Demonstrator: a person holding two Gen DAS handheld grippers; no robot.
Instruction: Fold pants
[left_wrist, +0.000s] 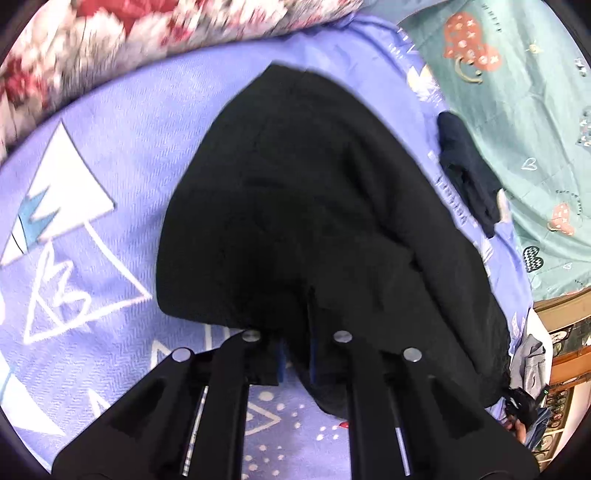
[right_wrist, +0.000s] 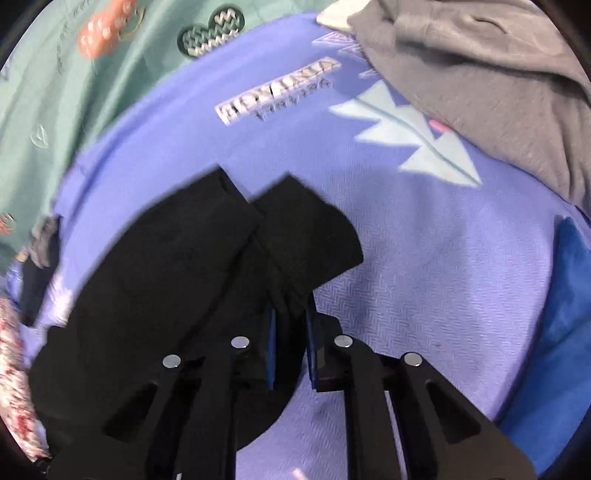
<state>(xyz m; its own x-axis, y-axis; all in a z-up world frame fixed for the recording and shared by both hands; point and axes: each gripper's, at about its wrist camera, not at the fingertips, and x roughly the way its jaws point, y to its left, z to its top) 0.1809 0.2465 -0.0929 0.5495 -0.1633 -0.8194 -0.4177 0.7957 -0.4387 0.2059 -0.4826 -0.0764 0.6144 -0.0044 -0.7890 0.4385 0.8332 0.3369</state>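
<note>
Beside pants (right_wrist: 177, 280), grey garment (right_wrist: 480, 85).

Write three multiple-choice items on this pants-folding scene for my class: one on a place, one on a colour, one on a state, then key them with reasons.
1. Where does the grey garment lie in the right wrist view?
A. upper right
B. lower left
C. centre

2. What colour are the pants?
A. red
B. black
C. white

3. How does the right gripper stand?
A. wide open, clear of cloth
B. shut on the pants
C. out of view

Answers:
1 A: the grey garment fills the upper right corner, on the purple blanket.
2 B: the pants are black in both views.
3 B: black cloth runs between the fingers of the right gripper.
</note>
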